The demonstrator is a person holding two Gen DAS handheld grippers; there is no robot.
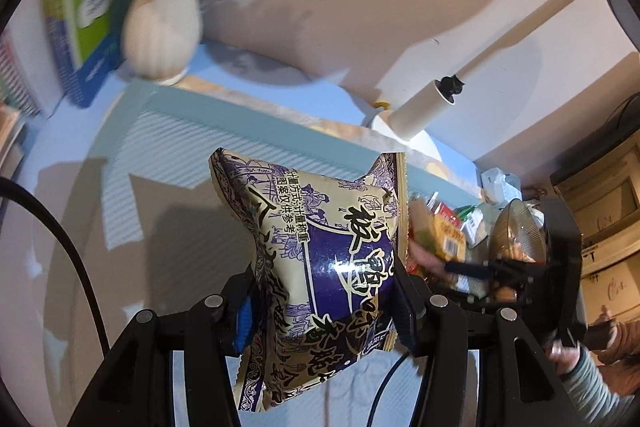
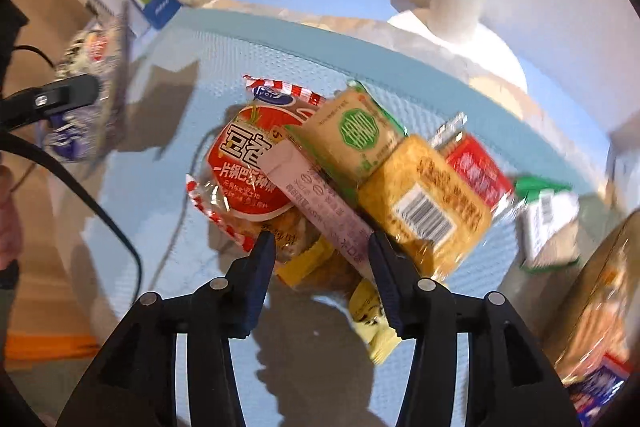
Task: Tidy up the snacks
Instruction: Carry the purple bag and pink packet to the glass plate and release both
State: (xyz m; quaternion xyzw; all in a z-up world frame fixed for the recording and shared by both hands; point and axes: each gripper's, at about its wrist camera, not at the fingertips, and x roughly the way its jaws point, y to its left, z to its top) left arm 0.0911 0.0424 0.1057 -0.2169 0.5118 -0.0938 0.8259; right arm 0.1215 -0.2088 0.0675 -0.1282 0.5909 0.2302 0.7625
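Pale wall behind, light blue bench (image 2: 168, 131) below, ribbed mat across most of it. At the far left corner, a green-and-blue box (image 1: 86, 7) leaning back, a white ribbed vase (image 1: 162, 39) with dark leaves just in front. Toward the right, a white lamp (image 1: 424, 109) on its round base, arm running up and away.

Front and centre in the left wrist view: purple-and-cream snack bag (image 1: 316, 267), lifted off the bench, pinched at its lower half by the left gripper (image 1: 324, 311). Long axis roughly upright, tilted a touch to the right, crimped top edge pointing up and away, printed characters running along the length. Blue pads pressed into both sides of the bag, jaws clamped on it.

Over to the right wrist view: a heap of snacks on the mat, mid-bench. Biggest first: red round-label packet (image 2: 248, 179) with striped ends, lying flat at the left of the heap. Yellow barcode packet (image 2: 428, 207) at the right, long axis slanting from upper left to lower right. Green-label tan packet (image 2: 356, 139) behind it, touching. Pink slim box (image 2: 320, 203) laid diagonally across the middle, upper end pointing far left. Red packet (image 2: 476, 167) and green-and-white packet (image 2: 548, 223) further right, blurred. Small yellow packet (image 2: 372, 327) nearest.

Right gripper (image 2: 322, 249) spread wide above the heap's near edge, nothing between the pads, left tip beside the red round-label packet, right tip beside the pink slim box.
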